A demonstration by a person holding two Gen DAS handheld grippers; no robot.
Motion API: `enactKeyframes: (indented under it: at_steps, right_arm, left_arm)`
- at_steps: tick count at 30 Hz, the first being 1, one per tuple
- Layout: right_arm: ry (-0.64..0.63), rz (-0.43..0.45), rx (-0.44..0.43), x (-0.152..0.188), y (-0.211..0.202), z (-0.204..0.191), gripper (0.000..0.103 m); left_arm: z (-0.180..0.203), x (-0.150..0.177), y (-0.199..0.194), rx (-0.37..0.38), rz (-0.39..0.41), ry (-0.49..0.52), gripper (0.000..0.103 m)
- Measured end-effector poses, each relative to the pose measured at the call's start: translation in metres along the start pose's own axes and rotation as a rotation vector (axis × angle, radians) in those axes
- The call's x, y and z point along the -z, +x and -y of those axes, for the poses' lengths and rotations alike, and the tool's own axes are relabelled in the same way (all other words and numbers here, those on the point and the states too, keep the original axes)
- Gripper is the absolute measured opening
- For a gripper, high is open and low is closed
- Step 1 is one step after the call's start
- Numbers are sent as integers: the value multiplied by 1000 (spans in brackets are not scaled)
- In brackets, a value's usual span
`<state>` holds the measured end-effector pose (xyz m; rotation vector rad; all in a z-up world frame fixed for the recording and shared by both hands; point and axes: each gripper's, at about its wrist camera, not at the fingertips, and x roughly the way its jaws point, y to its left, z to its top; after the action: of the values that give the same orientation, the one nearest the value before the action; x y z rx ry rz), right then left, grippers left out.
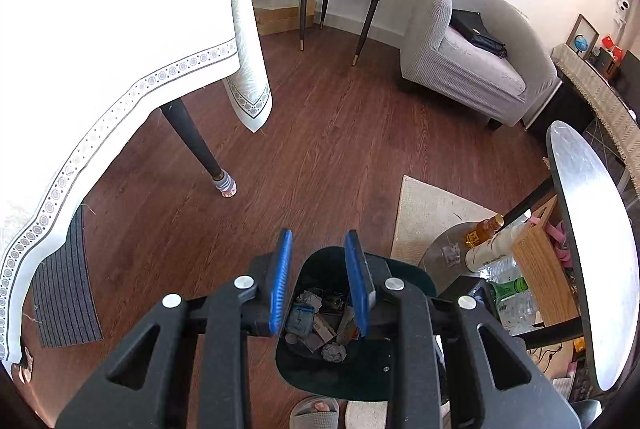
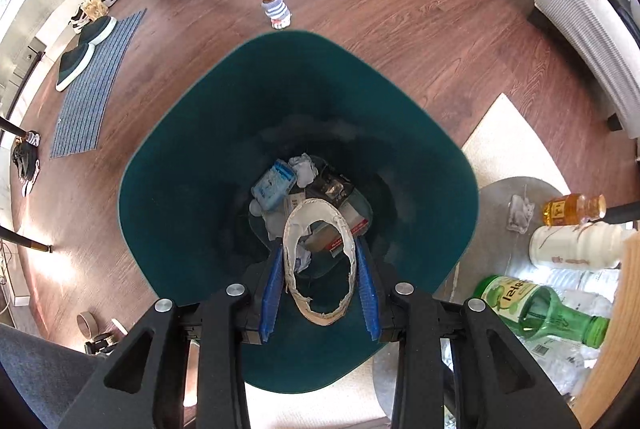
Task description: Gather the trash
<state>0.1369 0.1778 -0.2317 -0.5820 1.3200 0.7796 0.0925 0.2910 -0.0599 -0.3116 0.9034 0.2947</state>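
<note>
Right gripper (image 2: 320, 285) straight over teal bin (image 2: 168, 189), pads pinching crushed white paper ring (image 2: 318, 261) — drop looks imminent, we judge. Bin bottom already holds blue packet (image 2: 274, 185), crumpled tissues (image 2: 304, 167), wrappers. Left gripper (image 1: 320, 285) above bin too, fingers drawn near-together, nothing between them. Left to do, at three o'clock of bin: scrap on grey mat (image 2: 520, 213), green bottle (image 2: 540, 309), white bottle (image 2: 576, 245), amber bottle (image 2: 572, 209) — if those count as trash.
</note>
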Motion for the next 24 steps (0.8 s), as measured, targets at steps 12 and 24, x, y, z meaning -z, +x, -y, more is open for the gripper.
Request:
enactKeyframes:
  at_steps: [12,24]
  right_arm:
    - [-56,63,-2,9,-20,-6,51]
    - [-79,300,28,10,-123,-6,46]
  left_arm:
    - [23,-10,-40,18,132,31,30]
    - [40,-16,-72,79,230,27,32]
